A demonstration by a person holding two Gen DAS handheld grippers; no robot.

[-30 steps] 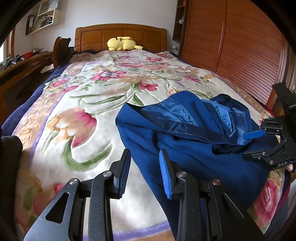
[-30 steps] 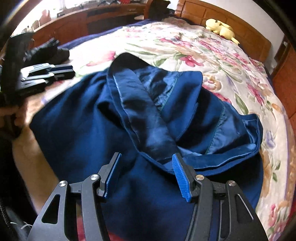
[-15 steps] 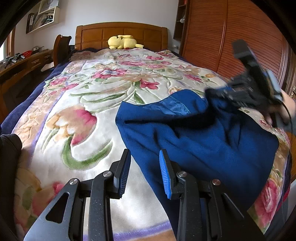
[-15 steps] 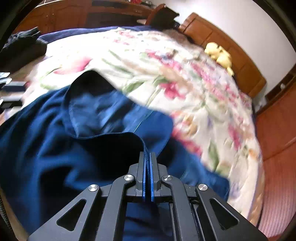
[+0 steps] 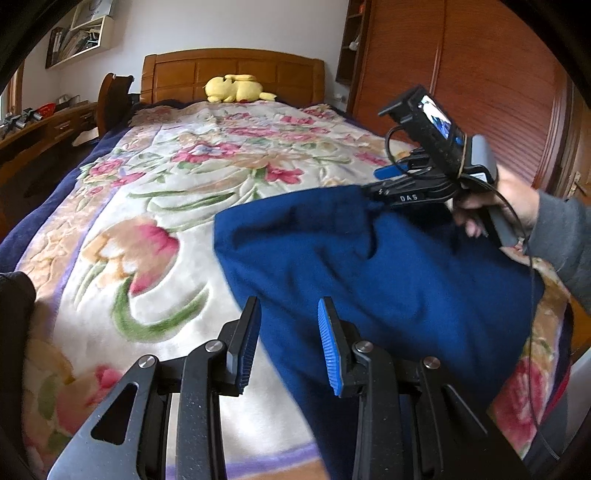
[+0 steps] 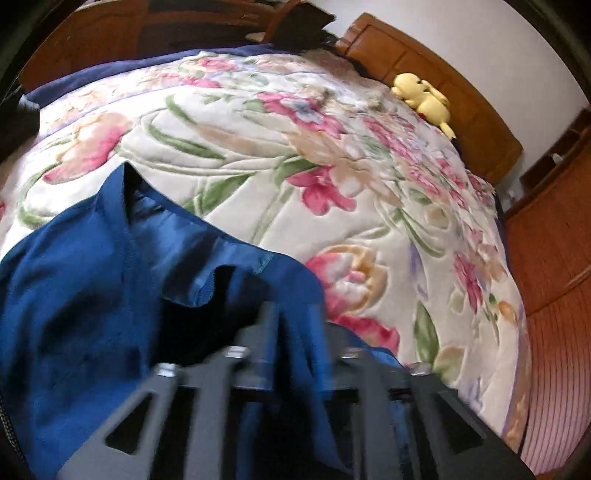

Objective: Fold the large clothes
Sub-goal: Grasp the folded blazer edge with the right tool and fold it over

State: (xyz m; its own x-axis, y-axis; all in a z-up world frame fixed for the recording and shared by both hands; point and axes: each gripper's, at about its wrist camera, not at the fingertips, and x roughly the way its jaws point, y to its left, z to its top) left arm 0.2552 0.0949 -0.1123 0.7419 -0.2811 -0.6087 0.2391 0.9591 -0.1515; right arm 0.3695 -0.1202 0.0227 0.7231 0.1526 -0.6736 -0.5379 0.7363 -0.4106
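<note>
- Lying across the lower right of the left wrist view: dark blue garment (image 5: pixel 388 266), spread on the floral bedspread (image 5: pixel 155 206), shinier lining exposed along its upper edge in the right wrist view (image 6: pixel 159 218). Likely laid on the bed because it gives a broad, flat surface for folding.
- Right gripper (image 5: pixel 373 192): at centre right of the left wrist view, gripped in the person's right hand (image 5: pixel 495 206); its tip meets the far edge of the garment, raising that edge, apparently to carry it over as a fold. Fabric lies over blurred fingers in its own view, so clenched on cloth is probable, not certain.
- Left gripper (image 5: pixel 286 347): bottom centre, jaws apart, holding nothing; poised over the garment's near edge, seemingly ready to pin or take it.
- Yellow plush toy (image 5: pixel 236 88): top centre, against the wooden headboard (image 5: pixel 173 74), well apart from the work.
- Wall shelf (image 5: pixel 79 35): upper left, holding books or papers; contents too small to itemise.
</note>
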